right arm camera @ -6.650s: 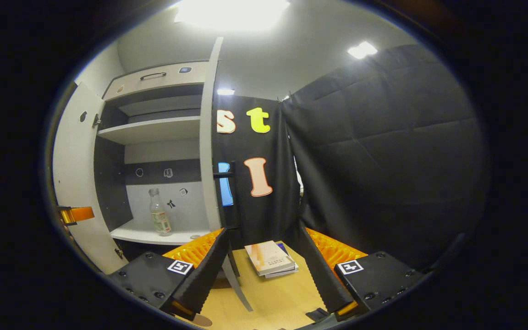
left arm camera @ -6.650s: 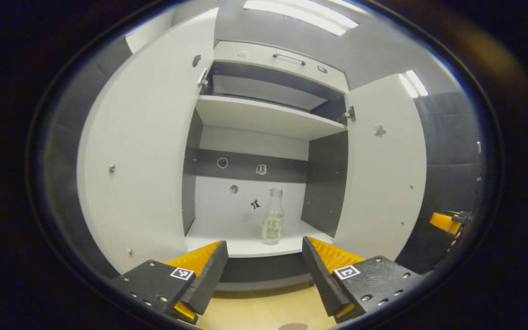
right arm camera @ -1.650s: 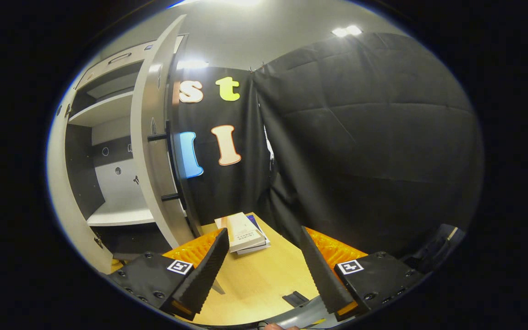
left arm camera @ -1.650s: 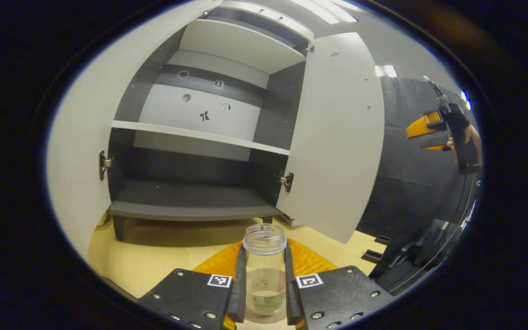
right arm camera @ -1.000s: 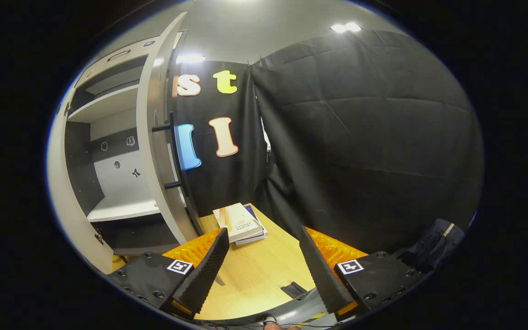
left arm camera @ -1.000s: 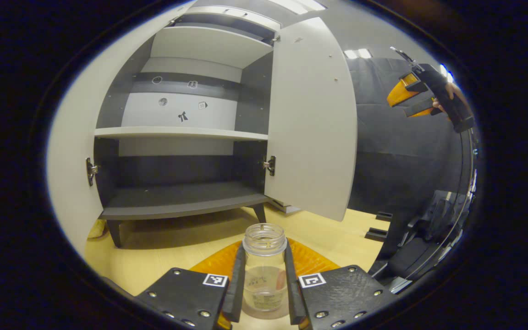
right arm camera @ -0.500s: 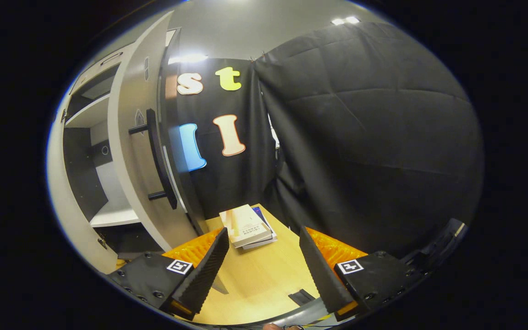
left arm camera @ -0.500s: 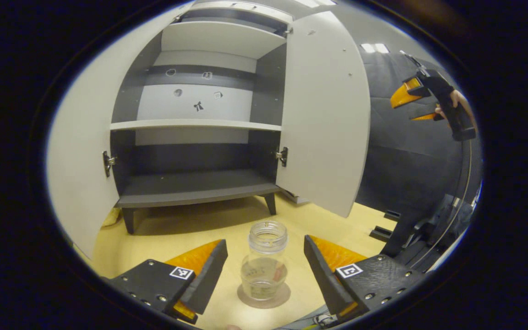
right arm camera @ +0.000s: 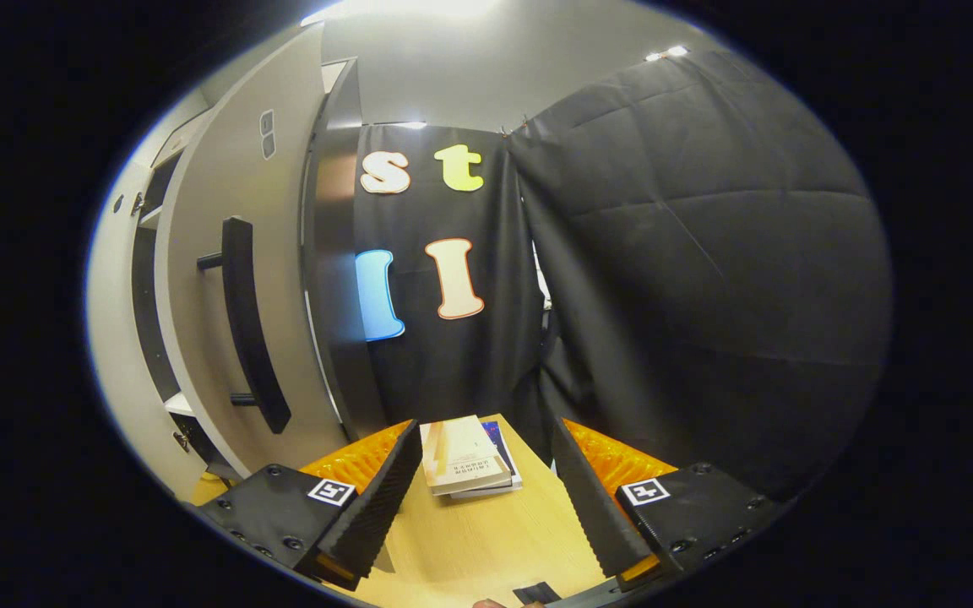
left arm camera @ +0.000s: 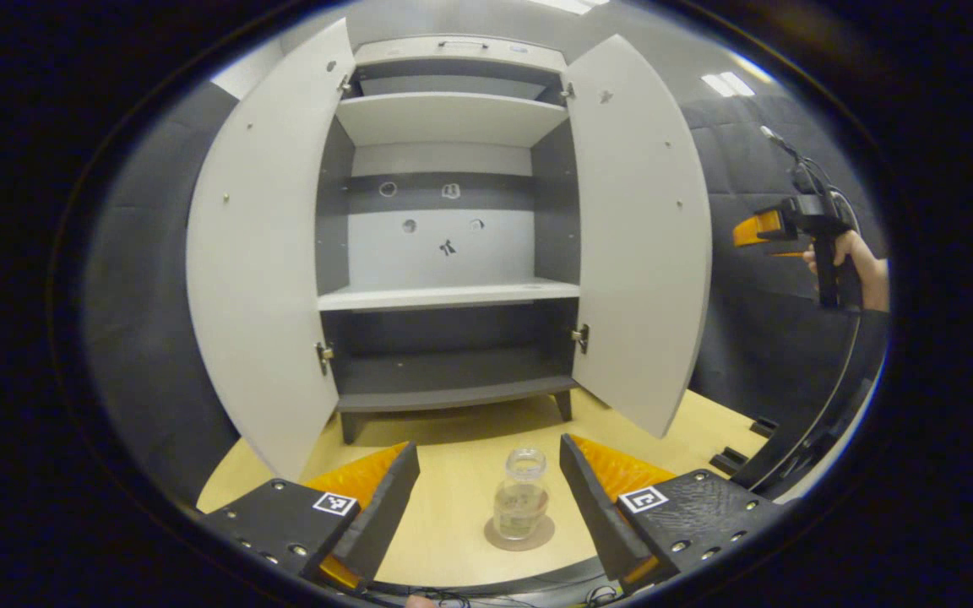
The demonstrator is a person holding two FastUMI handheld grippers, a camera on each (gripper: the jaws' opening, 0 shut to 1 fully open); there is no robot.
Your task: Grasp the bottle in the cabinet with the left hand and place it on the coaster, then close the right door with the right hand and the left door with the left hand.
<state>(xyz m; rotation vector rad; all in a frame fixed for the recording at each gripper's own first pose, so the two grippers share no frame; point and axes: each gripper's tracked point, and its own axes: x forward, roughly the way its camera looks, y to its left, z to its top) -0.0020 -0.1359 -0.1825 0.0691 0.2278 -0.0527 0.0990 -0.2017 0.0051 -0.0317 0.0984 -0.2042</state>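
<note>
Left gripper view: the left door (left arm camera: 263,279) stands wide. The left gripper (left arm camera: 486,498) has its fingers apart, touching nothing. Between them, the bottle (left arm camera: 522,505) stands upright on the coaster (left arm camera: 520,536) on the table (left arm camera: 444,507), near the cabinet (left arm camera: 448,253). The right door (left arm camera: 643,245) stands wide. At far right, a hand (left arm camera: 854,266) holds the right gripper (left arm camera: 761,230).

Right gripper view: the right door's handle (right arm camera: 246,325) is at left. The right gripper (right arm camera: 482,498) has its fingers apart, empty, above books (right arm camera: 461,460).
</note>
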